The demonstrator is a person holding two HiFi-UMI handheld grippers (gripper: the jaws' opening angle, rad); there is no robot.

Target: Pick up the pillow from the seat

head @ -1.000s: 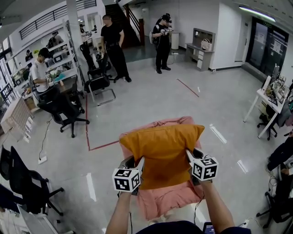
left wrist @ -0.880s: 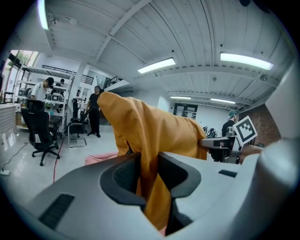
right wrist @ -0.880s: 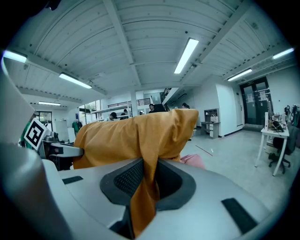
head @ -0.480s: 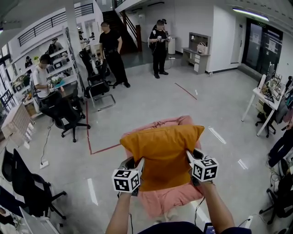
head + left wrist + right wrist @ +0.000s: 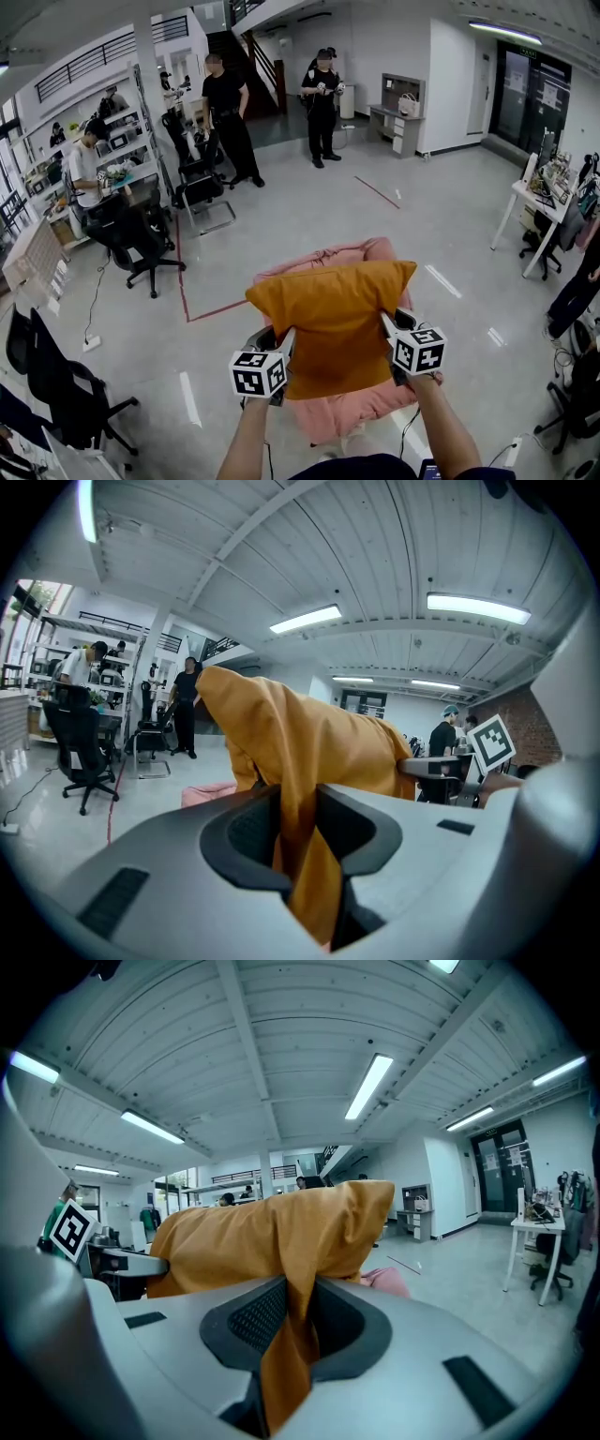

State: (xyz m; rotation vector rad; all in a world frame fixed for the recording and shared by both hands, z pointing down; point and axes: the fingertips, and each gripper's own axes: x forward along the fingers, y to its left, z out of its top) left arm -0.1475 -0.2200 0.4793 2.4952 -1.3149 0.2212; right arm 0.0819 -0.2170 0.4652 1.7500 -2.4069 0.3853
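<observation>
Holding the orange pillow (image 5: 333, 319) above the pink seat (image 5: 349, 412), our left gripper (image 5: 284, 337) and right gripper (image 5: 387, 324) each pinch its fabric edge; next, we judge, a level carry away.

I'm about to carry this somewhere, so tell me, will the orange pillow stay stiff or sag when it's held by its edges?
Probably floppy: the pillow cover bunches into thin folds where the left gripper and right gripper pinch it. Likely light, since two edge pinches hold it above the pink seat.
</observation>
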